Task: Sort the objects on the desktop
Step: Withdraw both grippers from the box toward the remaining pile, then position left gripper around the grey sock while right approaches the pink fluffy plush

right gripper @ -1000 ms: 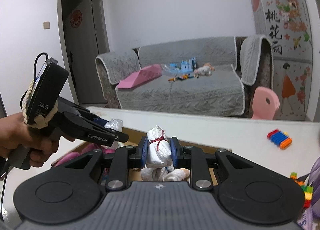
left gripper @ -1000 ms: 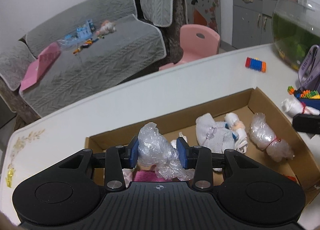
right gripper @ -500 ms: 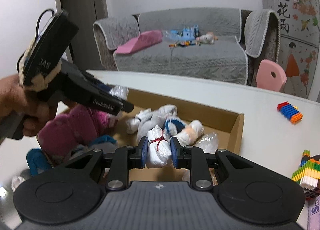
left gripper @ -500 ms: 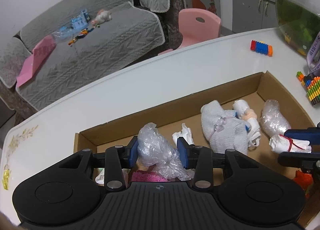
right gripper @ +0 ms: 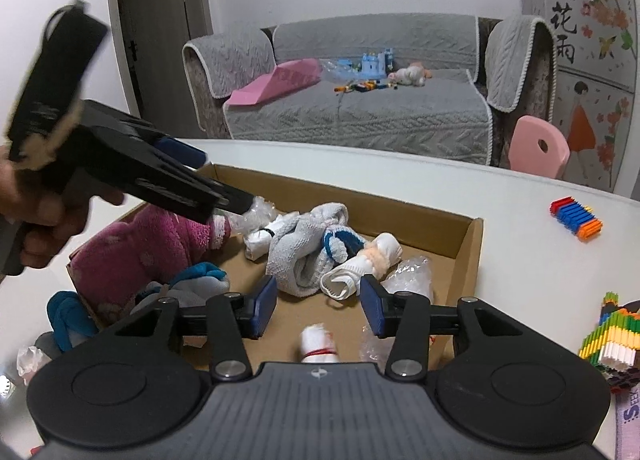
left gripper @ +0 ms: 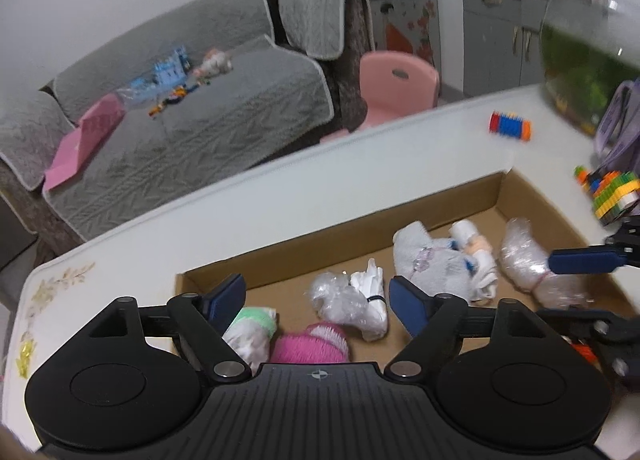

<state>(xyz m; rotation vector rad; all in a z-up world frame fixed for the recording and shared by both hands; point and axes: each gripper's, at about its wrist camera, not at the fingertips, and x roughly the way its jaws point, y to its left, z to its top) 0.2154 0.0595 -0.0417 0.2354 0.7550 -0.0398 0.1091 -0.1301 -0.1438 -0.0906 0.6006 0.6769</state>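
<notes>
1. Both of my grippers have let go since half a second ago: the left gripper (left gripper: 316,302), which was clamped on a crinkled plastic bundle (left gripper: 334,298), now has its fingers spread wide with that bundle lying on the floor of the cardboard box (left gripper: 360,228).
2. On the other side, the right gripper (right gripper: 318,306) has its fingers apart too, and the white roll tied with red string (right gripper: 318,344) that it held now lies in the box just below and between them, touching neither.
3. I dropped both here because the box is where the soft bundles are being gathered: the grey-white sock bundle (right gripper: 308,248), a pink fuzzy sock (right gripper: 144,256) and another clear plastic wrap (right gripper: 412,272) already lie in it.
4. My fingers hover above the box rather than down in it, I judge so that each bundle falls free without snagging a pad.
5. Still out on the table (left gripper: 280,204) are the coloured block stick (right gripper: 576,218) and the stack of coloured bricks (right gripper: 612,334), well apart from the box; those look like the next things to sort.
6. Reaching the bricks should suit my right gripper, which is nearer them.
</notes>
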